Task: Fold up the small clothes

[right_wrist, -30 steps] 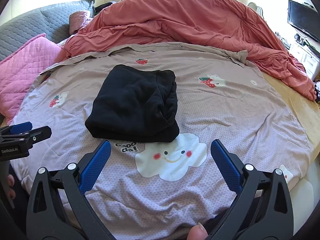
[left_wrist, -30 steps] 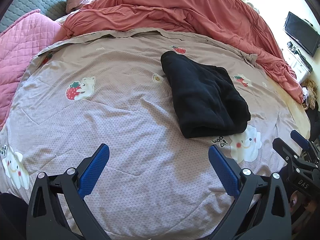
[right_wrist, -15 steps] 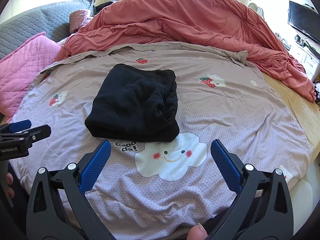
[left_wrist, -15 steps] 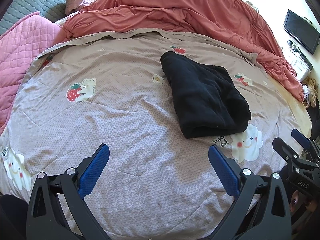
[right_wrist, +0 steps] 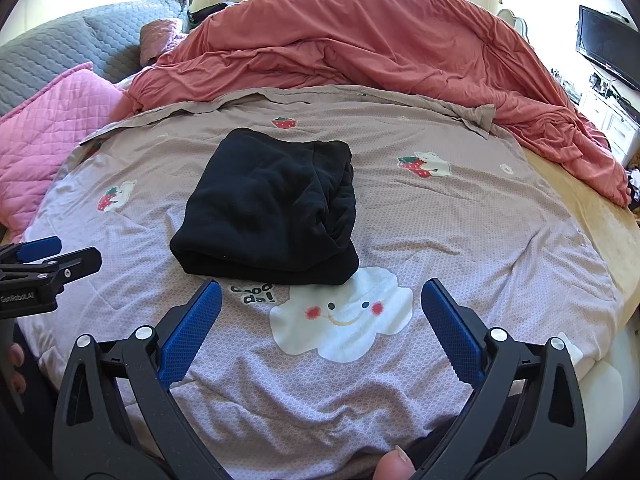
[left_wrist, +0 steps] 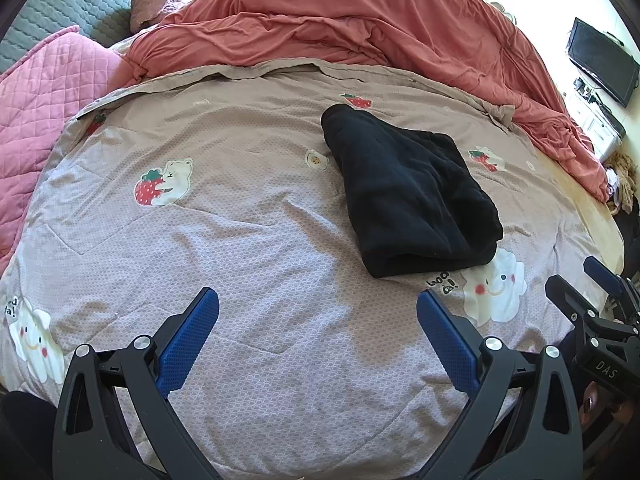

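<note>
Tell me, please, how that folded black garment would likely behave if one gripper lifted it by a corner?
The black garment looks soft and thick, so it would probably droop and unfold. Its stacked layers lie loose, so they may slide apart. It likely won't roll or tip on the bedspread.

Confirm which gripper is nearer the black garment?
Right. The right gripper sits just in front of the black garment, which lies straight ahead. The left gripper is farther, with the garment ahead and off to its right. Both are open and empty.

Both wrist views look low across the bed [left_wrist: 260, 240], sharing the black garment [right_wrist: 272, 208], left view further left.
</note>
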The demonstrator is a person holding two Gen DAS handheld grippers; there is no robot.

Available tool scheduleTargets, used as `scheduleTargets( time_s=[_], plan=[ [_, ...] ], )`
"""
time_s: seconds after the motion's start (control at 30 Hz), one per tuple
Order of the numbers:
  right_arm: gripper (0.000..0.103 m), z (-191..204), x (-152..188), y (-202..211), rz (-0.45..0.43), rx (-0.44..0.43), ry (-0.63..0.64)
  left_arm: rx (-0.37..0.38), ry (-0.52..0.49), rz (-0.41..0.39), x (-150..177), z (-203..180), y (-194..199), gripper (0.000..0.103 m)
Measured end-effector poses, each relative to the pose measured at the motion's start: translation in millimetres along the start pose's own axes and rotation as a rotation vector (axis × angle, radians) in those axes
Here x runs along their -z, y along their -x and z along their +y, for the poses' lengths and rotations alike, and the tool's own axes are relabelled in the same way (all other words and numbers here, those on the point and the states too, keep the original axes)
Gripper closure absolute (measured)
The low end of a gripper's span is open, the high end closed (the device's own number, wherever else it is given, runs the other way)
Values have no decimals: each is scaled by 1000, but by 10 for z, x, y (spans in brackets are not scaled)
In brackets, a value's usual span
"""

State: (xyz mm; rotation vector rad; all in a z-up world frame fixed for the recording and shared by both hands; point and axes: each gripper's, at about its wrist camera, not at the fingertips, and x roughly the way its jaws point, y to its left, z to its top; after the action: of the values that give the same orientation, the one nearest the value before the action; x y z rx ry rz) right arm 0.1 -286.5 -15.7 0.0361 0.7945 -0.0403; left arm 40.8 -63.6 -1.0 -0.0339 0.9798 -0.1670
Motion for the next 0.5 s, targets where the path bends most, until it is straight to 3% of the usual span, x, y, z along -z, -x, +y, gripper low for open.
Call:
scheduleTargets(
  time_s=[0.5],
  plan=[
    [9,-14,-2,-4,-1,3,7,-8,-7,9,-5,2,-15,4]
  ],
)
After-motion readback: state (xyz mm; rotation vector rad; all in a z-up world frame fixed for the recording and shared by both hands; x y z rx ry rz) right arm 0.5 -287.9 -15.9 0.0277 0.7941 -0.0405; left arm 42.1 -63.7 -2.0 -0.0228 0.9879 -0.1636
